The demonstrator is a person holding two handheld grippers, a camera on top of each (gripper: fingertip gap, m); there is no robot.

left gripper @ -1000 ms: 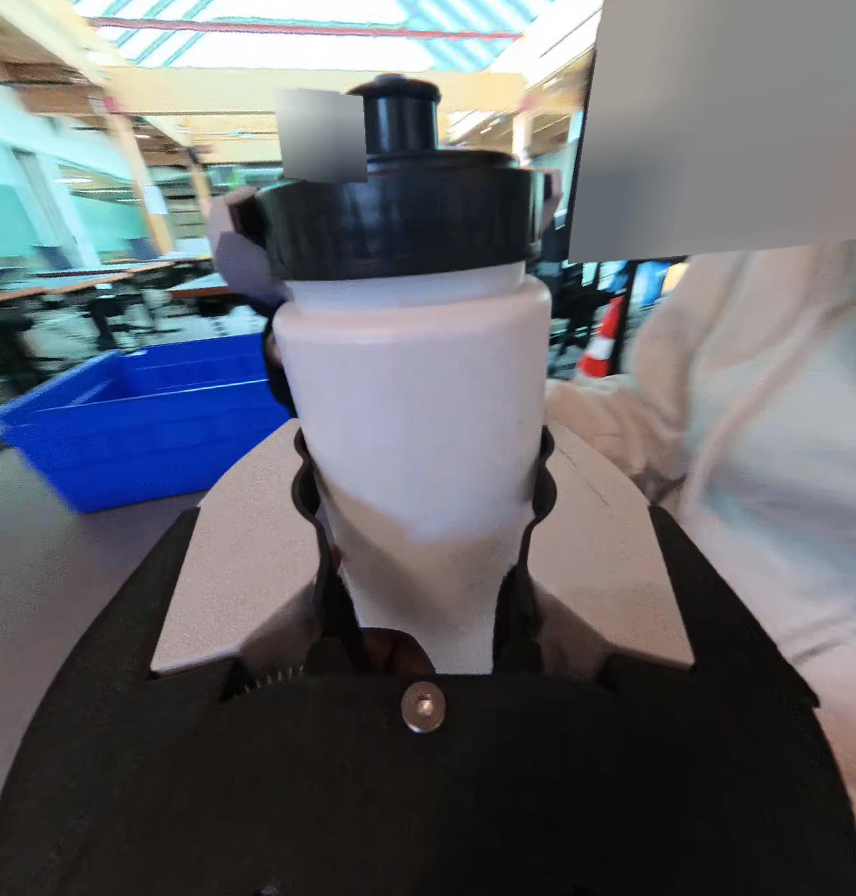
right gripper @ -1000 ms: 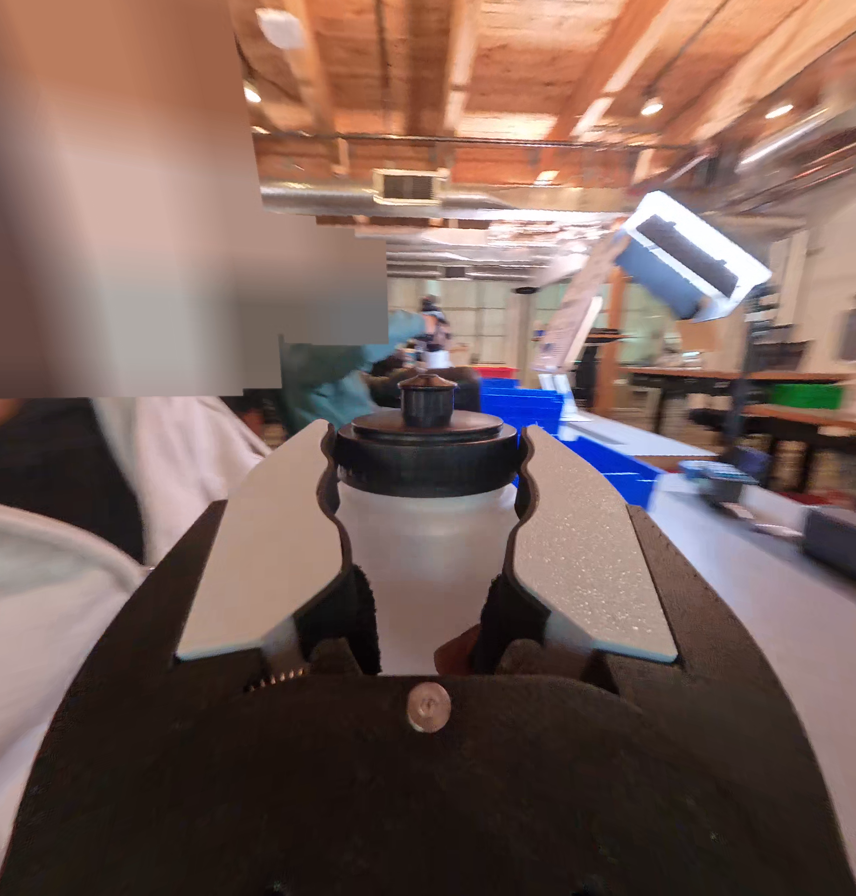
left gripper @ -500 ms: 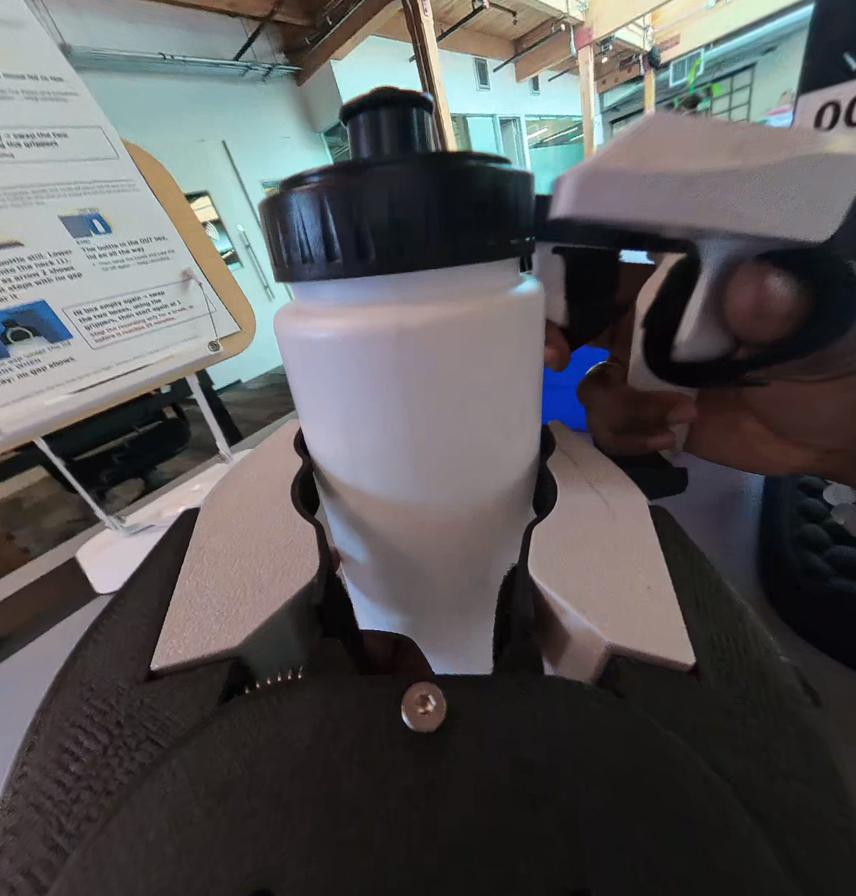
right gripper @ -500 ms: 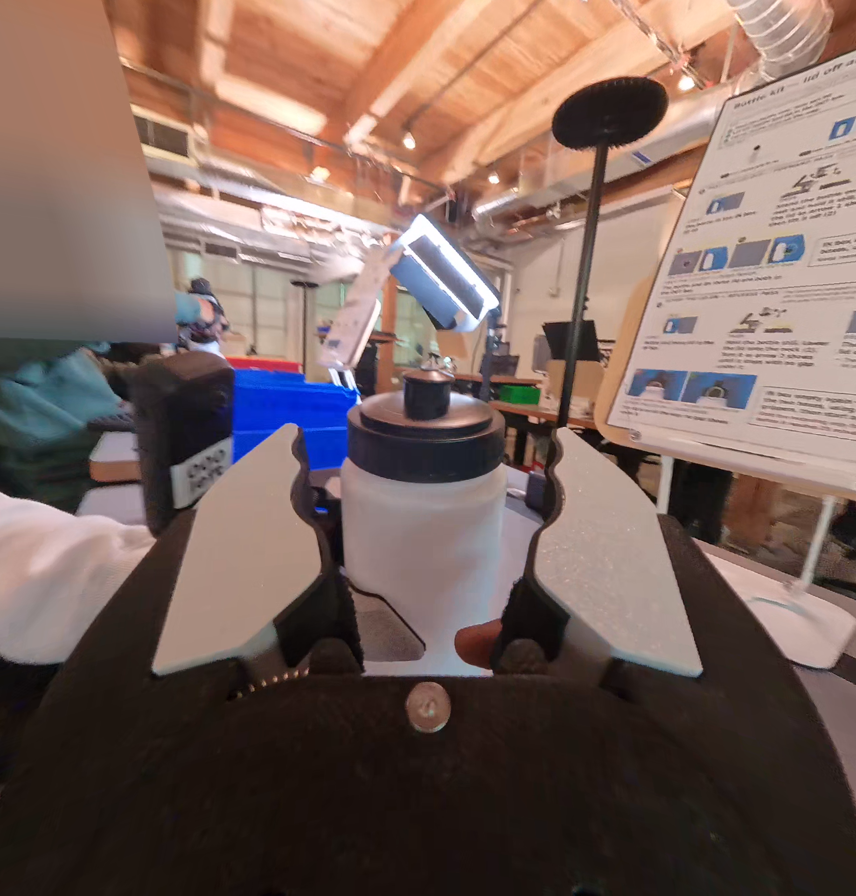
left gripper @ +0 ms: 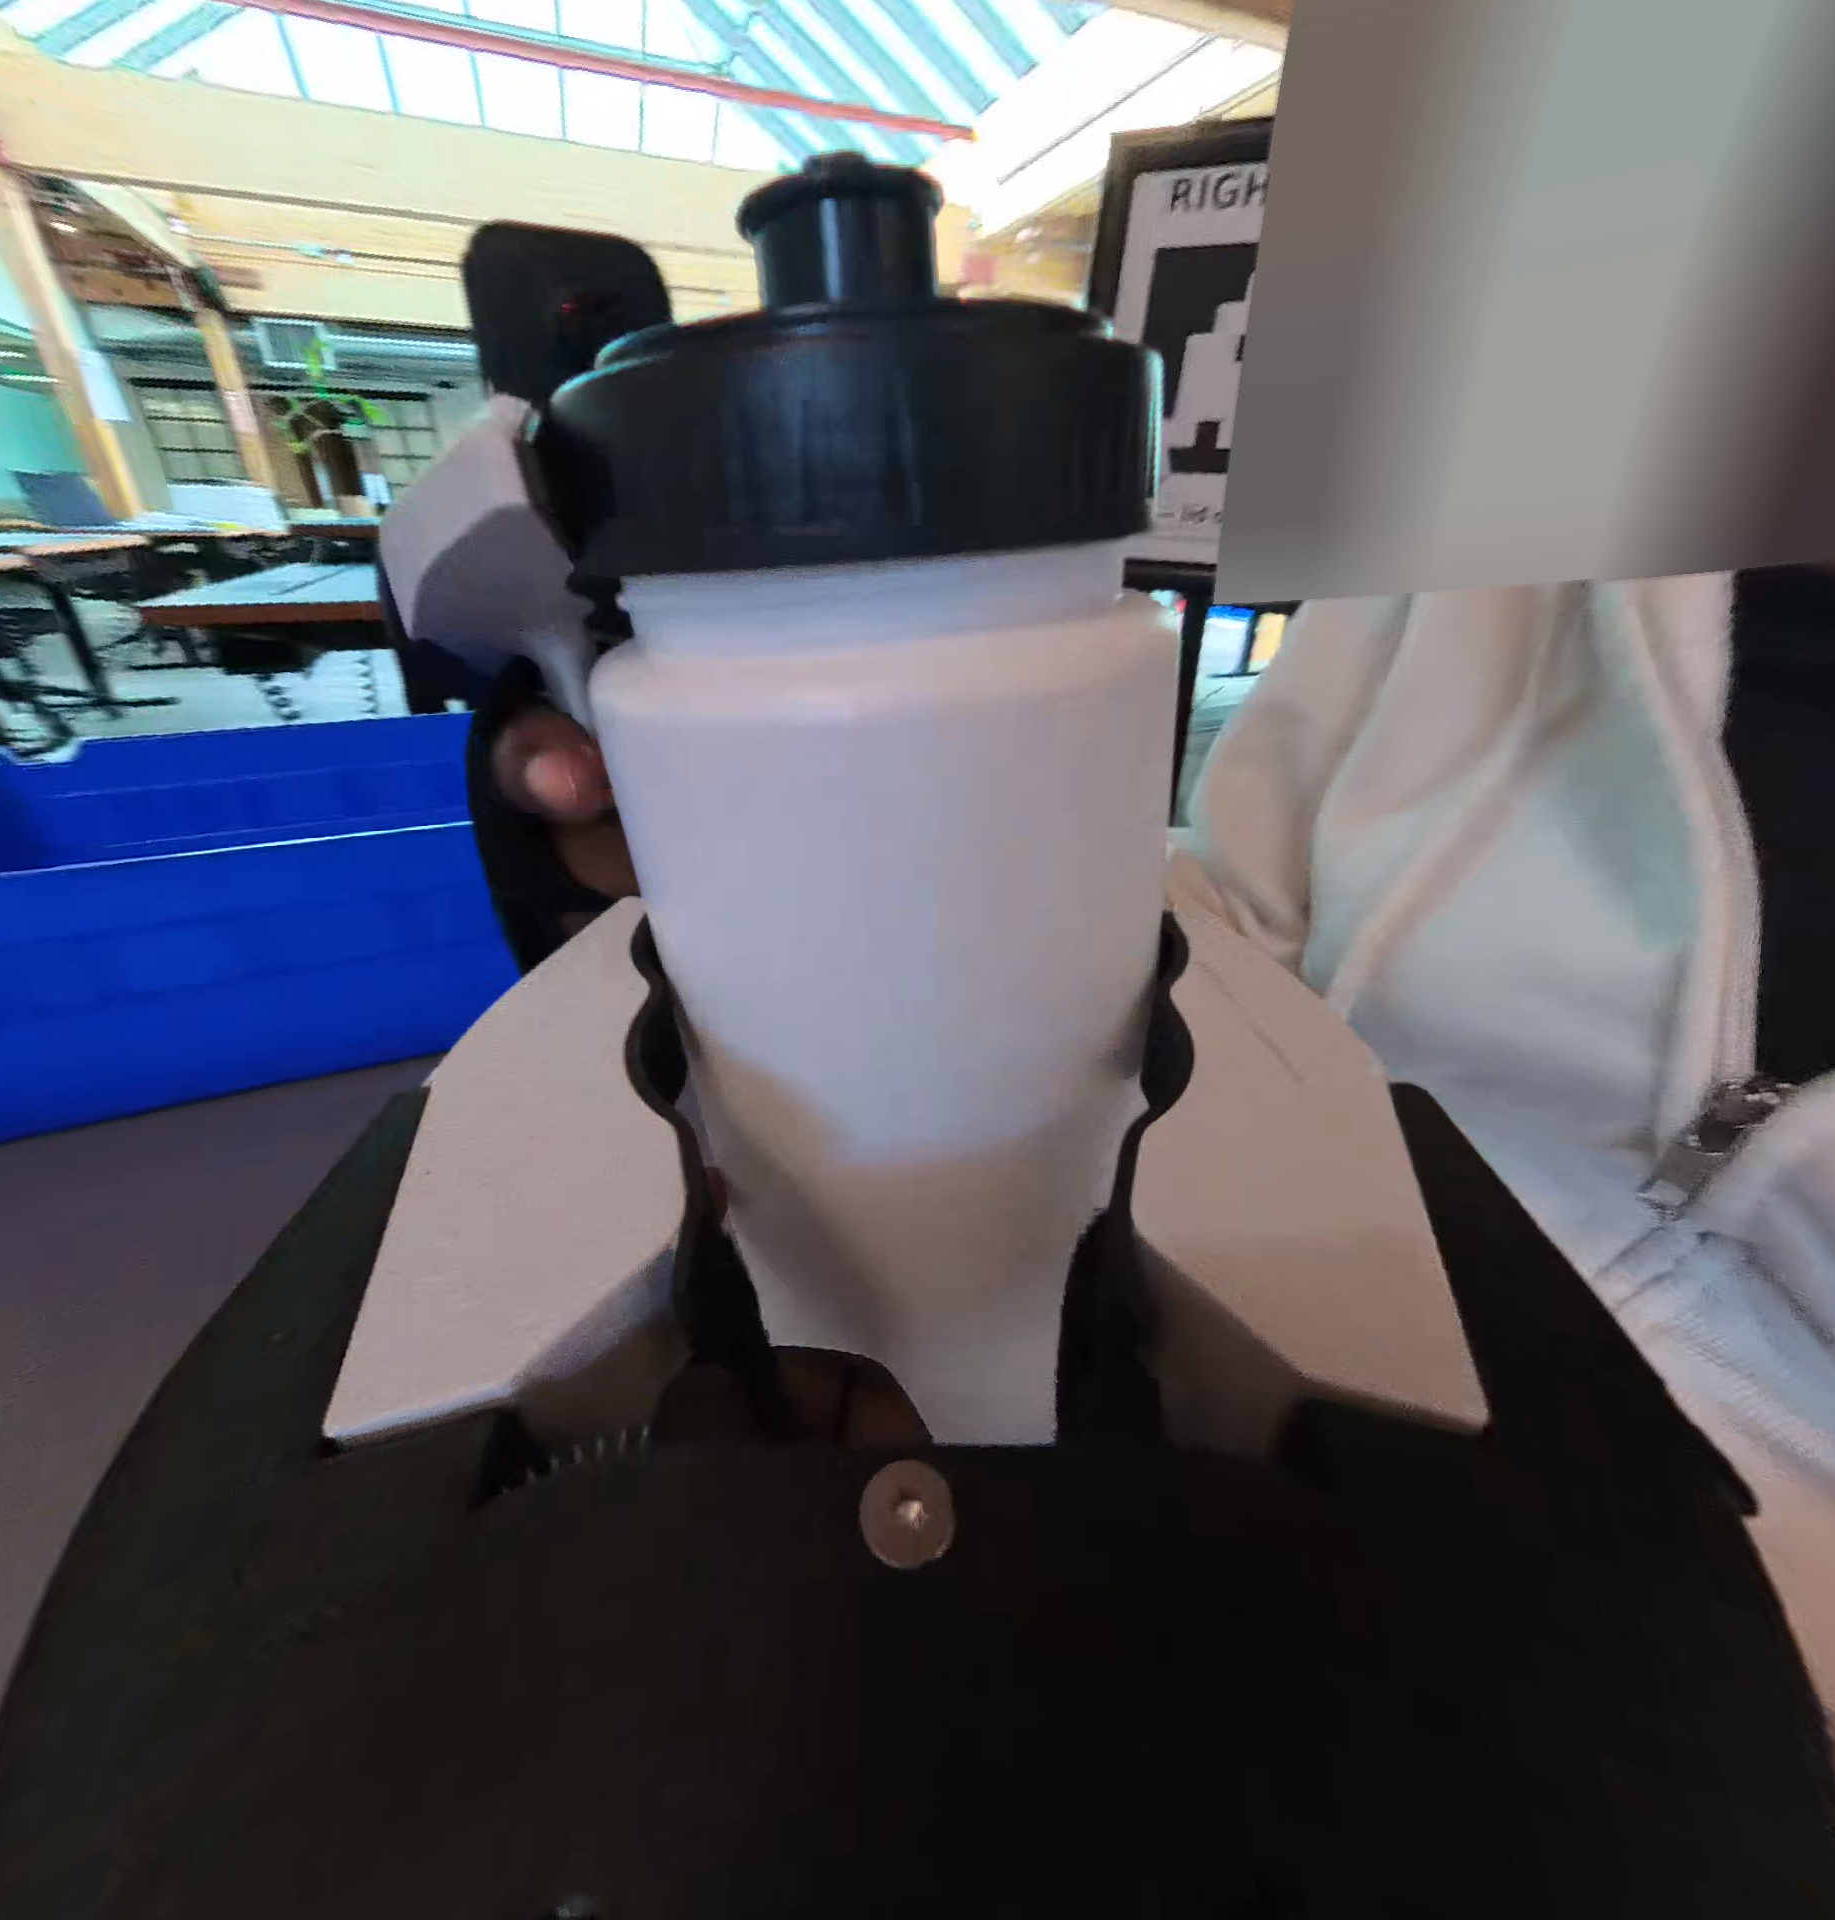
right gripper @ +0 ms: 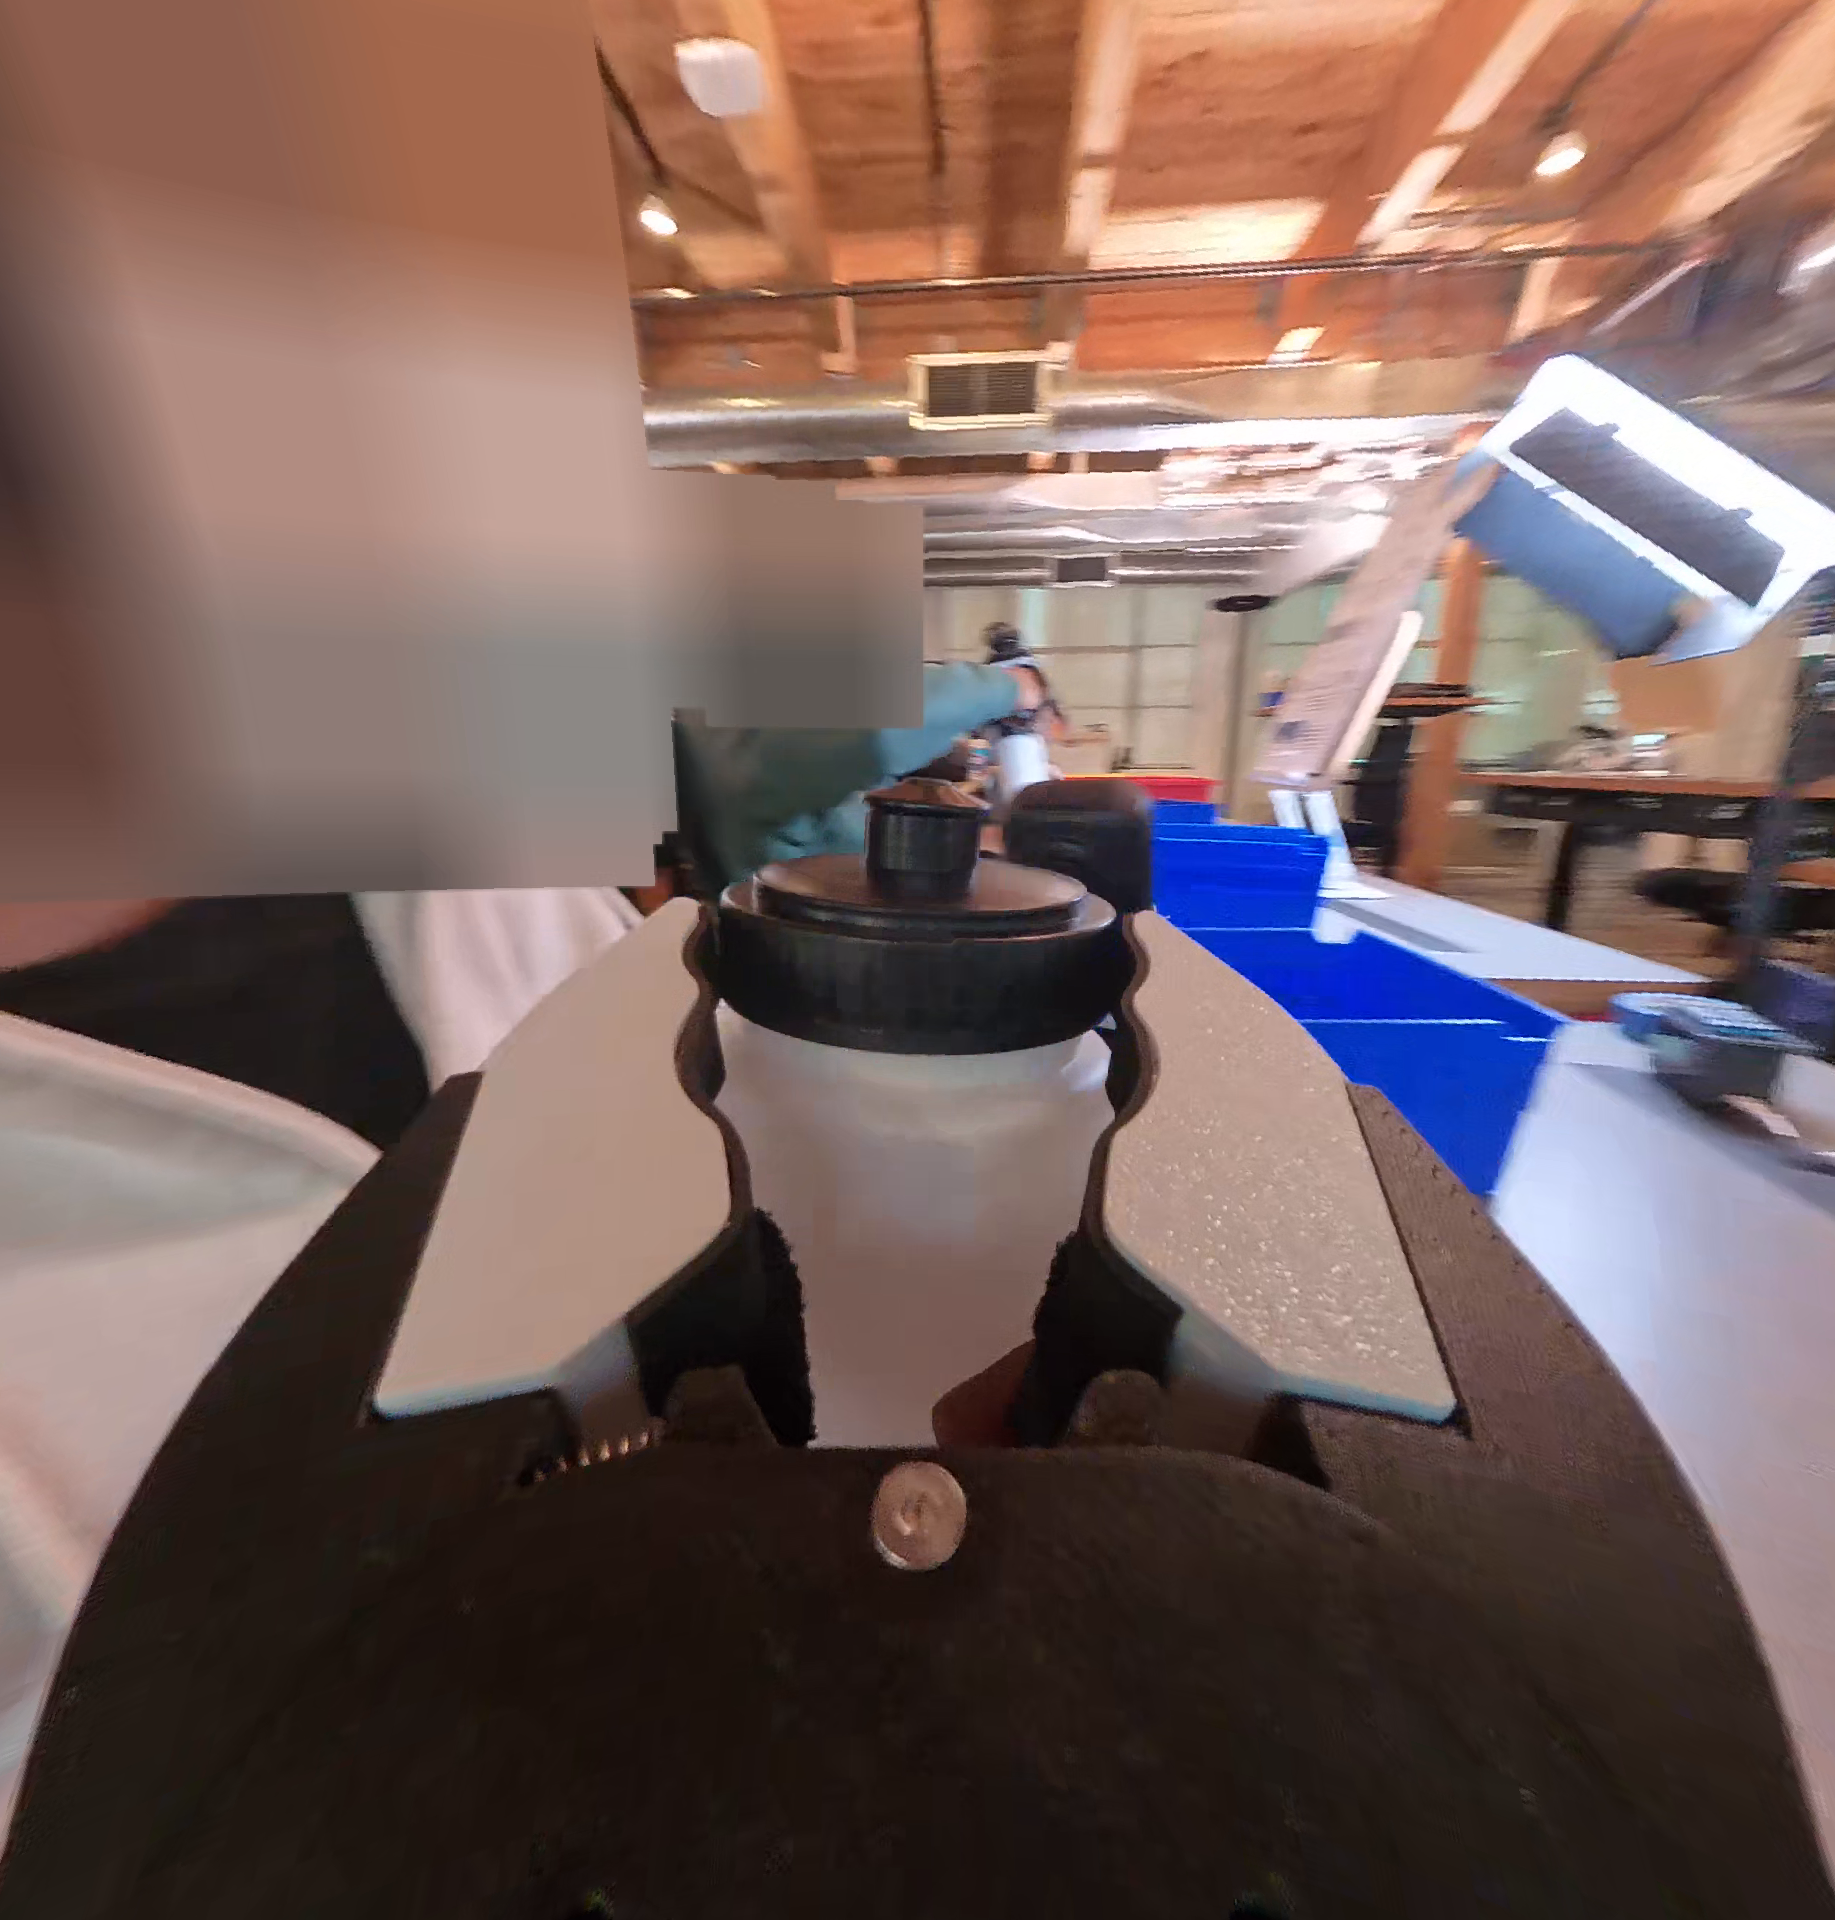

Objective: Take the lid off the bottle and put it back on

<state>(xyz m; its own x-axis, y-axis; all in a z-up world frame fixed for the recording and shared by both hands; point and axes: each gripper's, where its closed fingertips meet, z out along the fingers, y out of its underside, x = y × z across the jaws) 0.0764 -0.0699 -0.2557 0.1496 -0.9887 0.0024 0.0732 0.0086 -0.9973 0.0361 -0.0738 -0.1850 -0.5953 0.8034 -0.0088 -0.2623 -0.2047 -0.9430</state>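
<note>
Bottle (left gripper: 882, 883): white body, upright, centre of frame in both wrist views, black lid (left gripper: 851, 436) seated on its neck. Your left gripper (left gripper: 902, 1029) has its fingers closed on the lower body of the bottle, pads touching both sides. Your right gripper (right gripper: 918, 997) has its fingers closed on the lid's rim; one right finger shows at the lid's left side in the left view. Blue bin (left gripper: 206, 904) sits on the table (left gripper: 113, 1299), left of frame.
</note>
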